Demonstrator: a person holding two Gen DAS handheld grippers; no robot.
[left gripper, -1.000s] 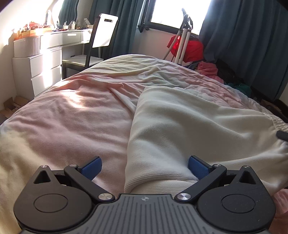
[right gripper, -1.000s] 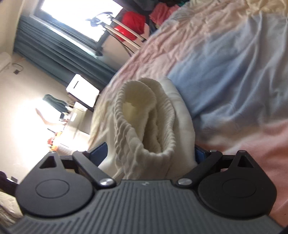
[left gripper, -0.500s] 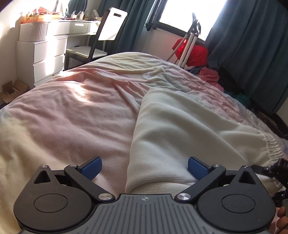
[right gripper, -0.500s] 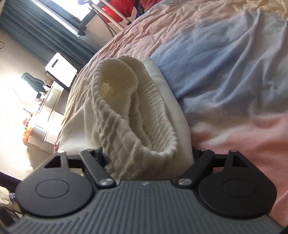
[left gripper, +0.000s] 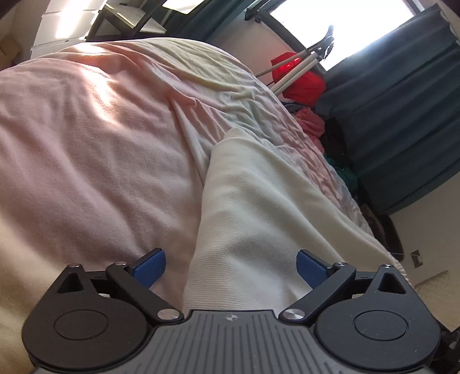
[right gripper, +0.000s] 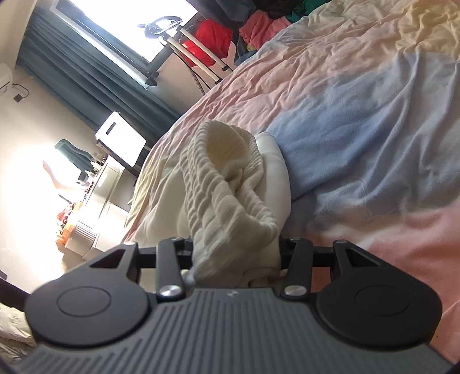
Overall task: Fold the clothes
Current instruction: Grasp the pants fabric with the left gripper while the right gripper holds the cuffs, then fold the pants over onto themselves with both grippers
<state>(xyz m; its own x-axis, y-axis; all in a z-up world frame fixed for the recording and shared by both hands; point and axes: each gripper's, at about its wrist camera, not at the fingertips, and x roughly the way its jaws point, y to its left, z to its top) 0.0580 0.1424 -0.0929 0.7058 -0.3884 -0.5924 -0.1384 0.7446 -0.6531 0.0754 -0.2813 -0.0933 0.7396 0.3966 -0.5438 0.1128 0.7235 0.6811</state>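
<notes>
Cream sweatpants (left gripper: 258, 207) lie on the bed, one leg running away from me in the left wrist view. My left gripper (left gripper: 231, 266) is open, its blue pads on either side of the leg's cuff end, which lies between them. In the right wrist view the ribbed elastic waistband (right gripper: 230, 184) bunches up and rises from between the jaws. My right gripper (right gripper: 235, 256) is shut on the waistband; its pads are hidden by the fabric.
The bed has a pink, cream and blue blanket (left gripper: 95, 149). Beyond the far edge stand a white garment steamer pole (left gripper: 299, 69), a red bag (left gripper: 302, 83), a pile of clothes (right gripper: 267, 26) and dark teal curtains (left gripper: 402, 120). A white dresser and chair (right gripper: 120, 138) stand by the wall.
My right gripper has closed on the waistband, which was loose between open jaws a second ago. The left gripper stayed open and tilted, so the view rolled to the right.
</notes>
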